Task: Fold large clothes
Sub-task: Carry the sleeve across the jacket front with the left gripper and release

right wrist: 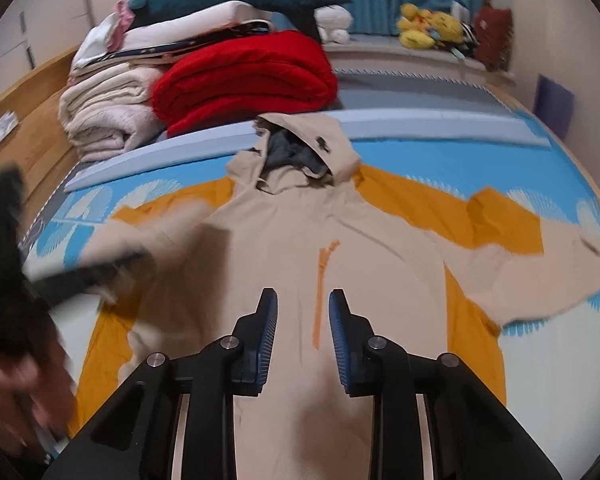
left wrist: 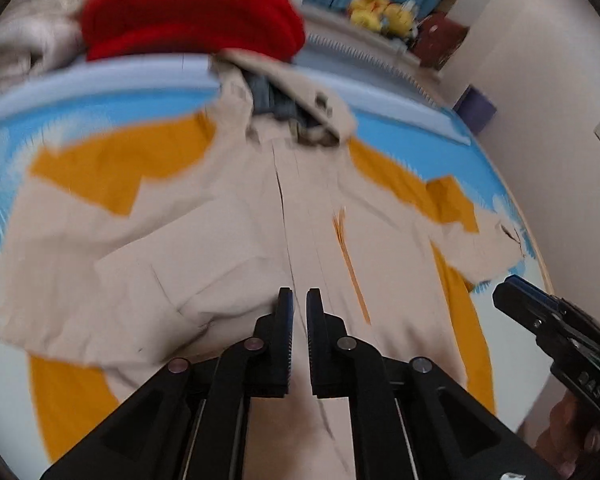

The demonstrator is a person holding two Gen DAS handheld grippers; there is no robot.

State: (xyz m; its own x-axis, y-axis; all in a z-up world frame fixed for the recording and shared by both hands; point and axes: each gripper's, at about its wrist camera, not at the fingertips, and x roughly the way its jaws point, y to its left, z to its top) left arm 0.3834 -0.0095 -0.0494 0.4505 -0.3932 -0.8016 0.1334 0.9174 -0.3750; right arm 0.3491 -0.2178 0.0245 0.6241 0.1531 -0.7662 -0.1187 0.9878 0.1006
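Lying spread face-up on the blue patterned bed (right wrist: 440, 152): beige-and-mustard hooded jacket (right wrist: 284, 240), soft, light, probably slippery; best pinched at sleeve cuffs. Hovering empty: left gripper (left wrist: 299, 300) nearly closed, right gripper (right wrist: 303, 300) parted.

Soft, even room light, not very bright; no hard shadows, no glare. Round fisheye bending at the edges, dark corners. Left wrist view smeared all over, worst on the far red blanket (left wrist: 192, 12). Right wrist view sharper, but blurry left gripper (right wrist: 8, 280) at near left.
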